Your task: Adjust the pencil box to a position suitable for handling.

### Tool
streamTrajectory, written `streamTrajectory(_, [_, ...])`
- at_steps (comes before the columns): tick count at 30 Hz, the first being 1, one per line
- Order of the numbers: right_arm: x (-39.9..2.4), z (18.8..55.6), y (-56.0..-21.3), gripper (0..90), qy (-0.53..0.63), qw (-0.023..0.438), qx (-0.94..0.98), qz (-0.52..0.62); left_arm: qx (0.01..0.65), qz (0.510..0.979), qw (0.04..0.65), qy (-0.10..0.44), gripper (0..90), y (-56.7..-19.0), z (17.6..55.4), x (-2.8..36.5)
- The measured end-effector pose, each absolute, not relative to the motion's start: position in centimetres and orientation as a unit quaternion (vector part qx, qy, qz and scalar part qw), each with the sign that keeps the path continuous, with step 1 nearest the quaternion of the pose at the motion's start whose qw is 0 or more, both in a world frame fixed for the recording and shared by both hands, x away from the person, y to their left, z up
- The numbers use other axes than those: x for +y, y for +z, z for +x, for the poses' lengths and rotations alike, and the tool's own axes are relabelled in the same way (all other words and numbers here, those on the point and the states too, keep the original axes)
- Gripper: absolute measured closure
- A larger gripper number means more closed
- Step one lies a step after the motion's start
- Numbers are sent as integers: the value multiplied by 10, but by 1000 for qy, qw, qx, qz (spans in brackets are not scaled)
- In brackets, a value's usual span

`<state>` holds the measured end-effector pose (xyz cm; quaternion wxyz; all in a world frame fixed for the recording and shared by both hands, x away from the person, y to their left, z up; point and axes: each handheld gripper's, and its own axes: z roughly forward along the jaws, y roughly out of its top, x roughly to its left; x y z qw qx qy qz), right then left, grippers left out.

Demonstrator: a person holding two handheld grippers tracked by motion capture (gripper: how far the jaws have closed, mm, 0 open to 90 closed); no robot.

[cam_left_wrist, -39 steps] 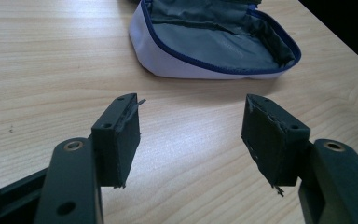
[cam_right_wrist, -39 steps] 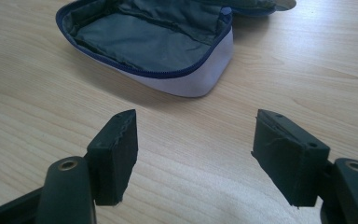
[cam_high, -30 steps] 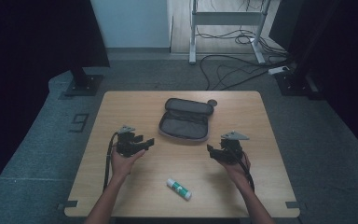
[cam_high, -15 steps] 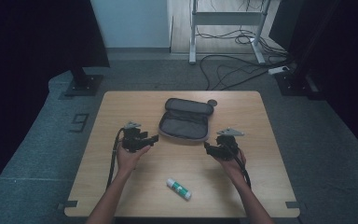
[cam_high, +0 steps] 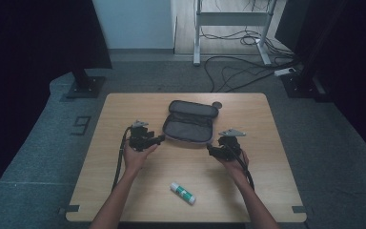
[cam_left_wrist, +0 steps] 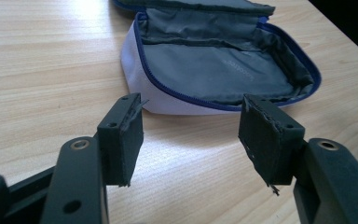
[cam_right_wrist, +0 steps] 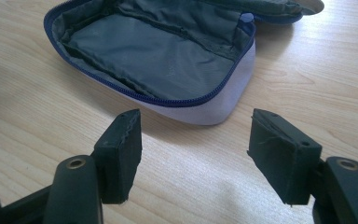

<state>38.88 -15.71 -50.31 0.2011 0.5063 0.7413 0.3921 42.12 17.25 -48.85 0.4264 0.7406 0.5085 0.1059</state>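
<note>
Lying open near the tabletop's [cam_high: 124,191] far edge, the pouch [cam_high: 190,123] sits between the left hand-held gripper [cam_high: 159,139] and right hand-held gripper [cam_high: 210,149], both spread, nothing pinched.

We take the open pouch [cam_high: 190,125] as our landmark; it lies on the counter [cam_high: 267,143], toward its far middle. Our left hand-held gripper [cam_high: 158,140] sits just left of the pouch, our right hand-held gripper [cam_high: 211,150] just to its near right. The glue stick [cam_high: 182,192] lies well nearer us than the pouch, toward the counter's near edge.
</note>
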Motion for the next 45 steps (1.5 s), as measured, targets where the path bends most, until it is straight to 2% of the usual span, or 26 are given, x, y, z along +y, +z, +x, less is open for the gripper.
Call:
streamTrajectory(37, [-146,432,-515,365,376,186,732,537,531,740,398,111,398,-502,463,161])
streamTrajectory(45, [-143,445,-516,394,359,201,730,546,545,738,382,111,402,-515,476,155])
